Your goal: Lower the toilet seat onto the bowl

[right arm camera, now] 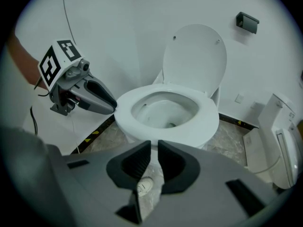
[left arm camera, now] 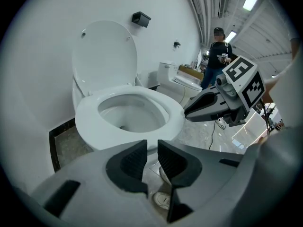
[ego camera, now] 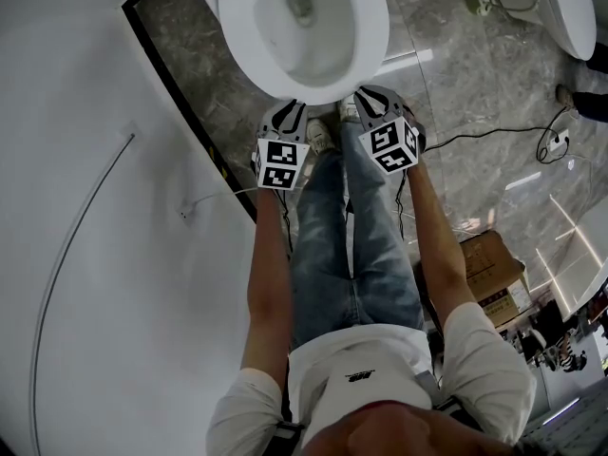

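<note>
Toilet seat [ego camera: 372, 36] is down, lying flat on the bowl [ego camera: 275, 41], white ring all round the rim. Lid [left arm camera: 105, 56] stands upright behind it against the wall. The person stands right at the front of the bowl, shoes [ego camera: 323, 136] just short of it, both grippers held side by side over the front edge and pointing at the toilet. Left gripper [ego camera: 285, 112]: fingers almost together, a narrow slit between the pads, nothing in it, touching nothing; through the slit I only see floor and a shoe. Right gripper [ego camera: 375, 98]: same story, thin gap, no grip on anything, tips hanging near the seat's front rim but clear of it. From the right gripper view the left one [right arm camera: 111, 107] sits just beside the seat's left edge, apart from it. A small black box [right arm camera: 247, 21] is fixed to the wall above and to the side of the lid. A second toilet [ego camera: 570, 8] stands further along on the marble floor [ego camera: 456, 55], a cable [ego camera: 475, 139] trails across the floor, and a cardboard box [ego camera: 494, 274] sits by the person's right leg. Another person [left arm camera: 218, 56] stands in the background.
</note>
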A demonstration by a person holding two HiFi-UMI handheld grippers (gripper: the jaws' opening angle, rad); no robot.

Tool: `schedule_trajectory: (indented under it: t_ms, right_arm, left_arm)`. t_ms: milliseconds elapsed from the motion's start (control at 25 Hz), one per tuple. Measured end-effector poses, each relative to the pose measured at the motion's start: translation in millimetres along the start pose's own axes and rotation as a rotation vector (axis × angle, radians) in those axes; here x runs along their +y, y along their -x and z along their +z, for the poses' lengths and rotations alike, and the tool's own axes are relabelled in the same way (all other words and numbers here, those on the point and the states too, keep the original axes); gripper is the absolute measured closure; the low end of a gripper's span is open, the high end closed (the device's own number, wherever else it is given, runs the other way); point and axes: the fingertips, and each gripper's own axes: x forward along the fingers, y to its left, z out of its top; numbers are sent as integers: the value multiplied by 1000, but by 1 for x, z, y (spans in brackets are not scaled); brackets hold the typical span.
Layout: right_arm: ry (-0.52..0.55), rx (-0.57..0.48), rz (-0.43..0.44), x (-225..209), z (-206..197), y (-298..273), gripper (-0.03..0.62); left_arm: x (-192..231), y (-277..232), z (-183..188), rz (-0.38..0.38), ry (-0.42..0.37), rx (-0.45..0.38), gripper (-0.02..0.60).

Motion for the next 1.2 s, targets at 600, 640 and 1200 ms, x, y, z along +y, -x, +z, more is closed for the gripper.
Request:
schedule_trajectory:
  t_ms: [600,640,1200]
  right_arm:
    - [-1,56,29,1,-18,-23,540]
    - [-2,59,31,1,-20,-24,540]
    - [24,7,13,-6,8,-4,551]
  left_arm:
    - [4,-22,-20,11,7,60,509]
    - [5,-24,-21,14,6,66,513]
    - [-9,-20,19,12,-7,-20,525]
